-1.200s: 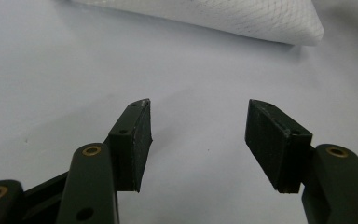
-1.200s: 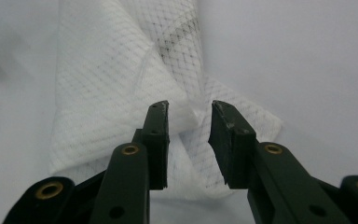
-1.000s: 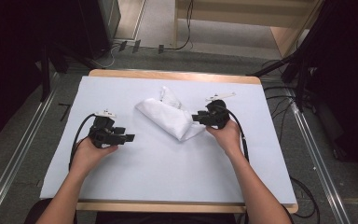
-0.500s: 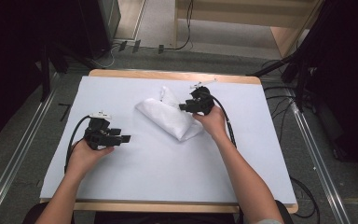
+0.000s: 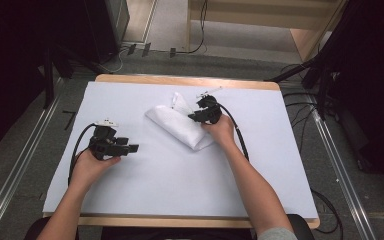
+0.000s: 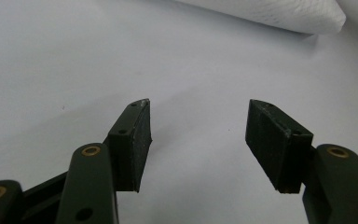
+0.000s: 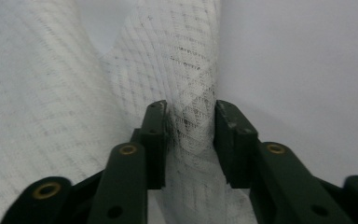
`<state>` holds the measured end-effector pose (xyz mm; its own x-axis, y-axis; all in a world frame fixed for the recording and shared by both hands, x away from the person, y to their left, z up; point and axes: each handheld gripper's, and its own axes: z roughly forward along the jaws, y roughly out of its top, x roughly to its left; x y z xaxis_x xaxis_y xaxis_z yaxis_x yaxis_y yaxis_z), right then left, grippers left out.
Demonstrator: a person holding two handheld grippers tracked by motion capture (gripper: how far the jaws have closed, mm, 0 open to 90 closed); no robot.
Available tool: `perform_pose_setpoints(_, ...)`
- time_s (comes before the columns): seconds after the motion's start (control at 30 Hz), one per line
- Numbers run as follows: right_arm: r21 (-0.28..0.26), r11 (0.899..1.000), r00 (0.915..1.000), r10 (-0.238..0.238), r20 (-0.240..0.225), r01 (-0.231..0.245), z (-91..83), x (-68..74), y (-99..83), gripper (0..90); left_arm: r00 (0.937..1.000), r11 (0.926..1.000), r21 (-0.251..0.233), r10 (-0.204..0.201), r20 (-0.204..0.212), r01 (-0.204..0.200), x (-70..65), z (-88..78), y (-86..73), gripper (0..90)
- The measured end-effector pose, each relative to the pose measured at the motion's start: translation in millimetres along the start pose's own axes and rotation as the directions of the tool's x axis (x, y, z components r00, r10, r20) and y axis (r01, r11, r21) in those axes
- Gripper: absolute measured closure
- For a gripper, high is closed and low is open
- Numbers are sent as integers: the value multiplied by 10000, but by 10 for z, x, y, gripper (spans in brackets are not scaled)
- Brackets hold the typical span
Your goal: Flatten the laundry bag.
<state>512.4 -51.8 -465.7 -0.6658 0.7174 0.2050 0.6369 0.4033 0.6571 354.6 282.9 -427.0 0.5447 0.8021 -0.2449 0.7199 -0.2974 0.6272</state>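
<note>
Our right gripper (image 7: pixel 190 140) has just been closing and now pinches a bunched fold of the white cloth (image 5: pixel 177 125) lying mid-table; our left gripper (image 6: pixel 198 135) rests open on the bare table cover (image 5: pixel 180 185), apart from the cloth. We judge the pinch thin, so a quick pull could slip the fold free or drag the whole cloth.

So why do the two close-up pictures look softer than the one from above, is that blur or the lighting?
High view: even light, dark surroundings, white cloth nearly melts into the pale table cover. Left gripper view: open jaws sharp, soft shadow beneath them, cloth behind slightly soft. Right gripper view: the right gripper pinches a fold of cloth; the weave is crisp there and hazy farther off.
</note>
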Motion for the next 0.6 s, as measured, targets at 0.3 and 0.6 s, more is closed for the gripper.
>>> perform_pose_setpoints(0.3, -11, 9998, 9998, -203, 81, 203, -80, 86, 51, 834, 10000, 10000, 25, -18, 7, 17, 20, -3, -5, 411)
perform_pose_setpoints(0.6, -166, 9997, 9981, -194, -587, 184, -287, 248, 157, 833, 9999, 9995, -267, -153, 31, 154, 67, -91, -9, 412)
